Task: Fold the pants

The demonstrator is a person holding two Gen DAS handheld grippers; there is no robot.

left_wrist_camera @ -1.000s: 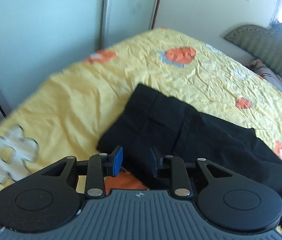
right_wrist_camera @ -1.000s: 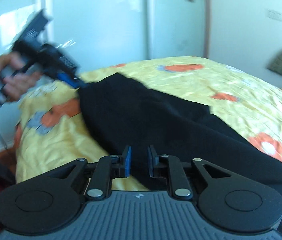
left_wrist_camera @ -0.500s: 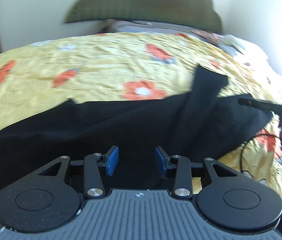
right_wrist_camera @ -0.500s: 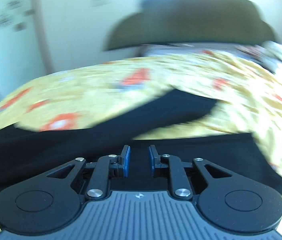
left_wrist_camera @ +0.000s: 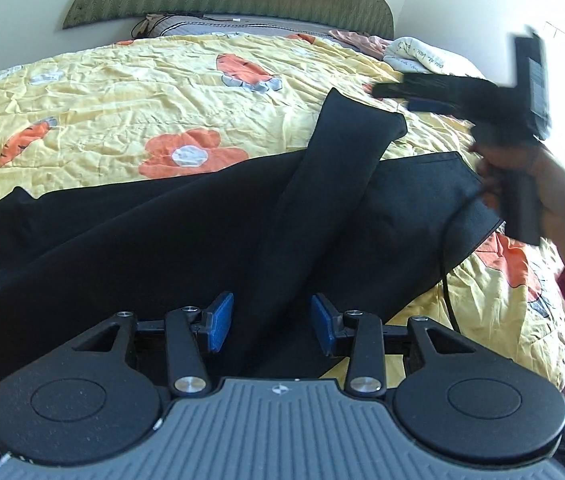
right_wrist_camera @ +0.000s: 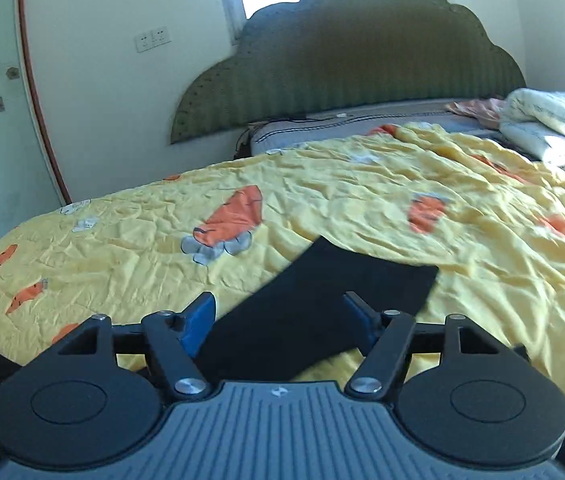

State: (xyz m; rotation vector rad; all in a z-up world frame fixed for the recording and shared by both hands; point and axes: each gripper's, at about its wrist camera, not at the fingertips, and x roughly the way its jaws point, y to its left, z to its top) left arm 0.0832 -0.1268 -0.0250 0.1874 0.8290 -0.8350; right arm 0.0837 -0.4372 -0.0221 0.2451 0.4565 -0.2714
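Note:
Black pants [left_wrist_camera: 210,224] lie spread on a yellow flowered bedspread [left_wrist_camera: 122,92]. One leg lies over the other and its hem points toward the headboard. My left gripper [left_wrist_camera: 268,322] is open and empty, just above the pants near the bed's front edge. In the left wrist view my right gripper [left_wrist_camera: 458,94] shows at the right, held in a hand above the far leg hem. In the right wrist view my right gripper [right_wrist_camera: 280,318] is open wide, hovering over that leg's hem end [right_wrist_camera: 334,300], not touching it.
A green padded headboard [right_wrist_camera: 346,64] stands at the far end. A white bundle of bedding [right_wrist_camera: 550,120] and a pink cloth [left_wrist_camera: 358,38] lie at the head. A black cable [left_wrist_camera: 444,264] hangs from the right gripper over the bed's right side.
Both grippers swung from the waist end to face the headboard. The right gripper opened from nearly shut to wide and now hovers over the leg hem. The left stayed open.

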